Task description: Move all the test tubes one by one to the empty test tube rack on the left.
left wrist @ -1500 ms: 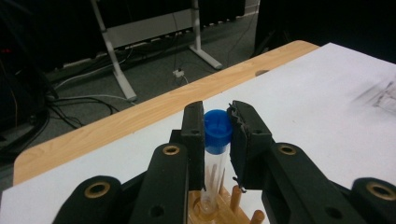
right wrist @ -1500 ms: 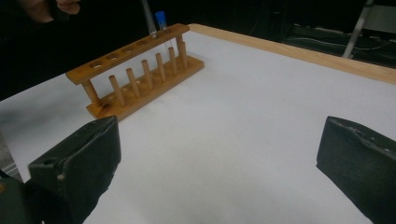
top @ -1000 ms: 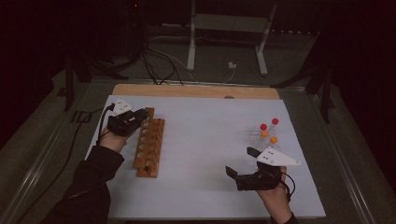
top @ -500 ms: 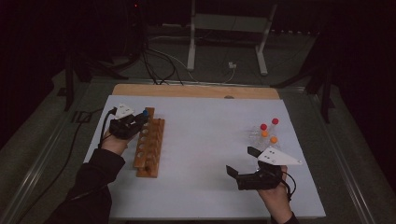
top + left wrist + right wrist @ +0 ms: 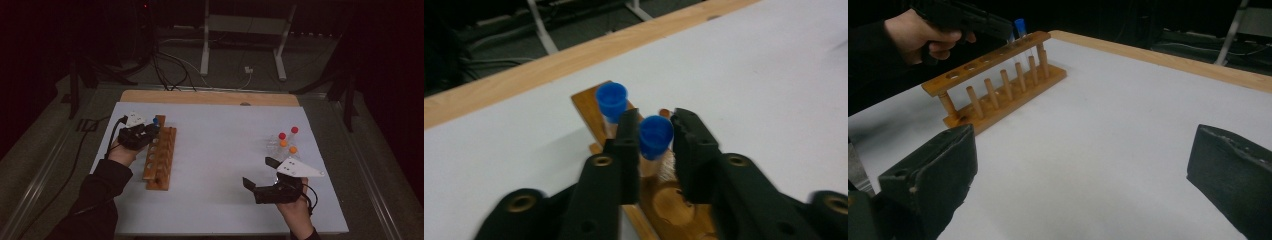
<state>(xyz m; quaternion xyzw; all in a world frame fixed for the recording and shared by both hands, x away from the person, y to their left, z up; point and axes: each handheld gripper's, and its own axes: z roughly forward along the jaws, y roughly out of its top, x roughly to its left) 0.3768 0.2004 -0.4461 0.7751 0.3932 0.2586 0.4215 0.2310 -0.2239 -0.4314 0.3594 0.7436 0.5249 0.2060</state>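
Note:
A wooden test-tube rack (image 5: 160, 157) lies left of the table's middle. Two blue-capped tubes stand in its far end, one (image 5: 611, 100) behind the other (image 5: 655, 135). My left gripper (image 5: 656, 116) reaches over that end with the nearer tube between its jaws. The jaws have just been opening and a thin gap shows at each side of the cap. In the high view the left gripper (image 5: 150, 127) sits by the blue cap (image 5: 156, 120). My right gripper (image 5: 256, 172) rests low at the front right, open wide with nothing in it (image 5: 1083, 137).
Several loose tubes with red and orange caps (image 5: 286, 141) stand together at the right, just beyond the right gripper. White sheet (image 5: 220, 150) covers the table, with a wooden strip (image 5: 210, 97) along its far edge. The rack (image 5: 998, 85) has several vacant holes.
The left hand has shifted very slightly at the rack's far end. The right hand and its gripper have kept still.

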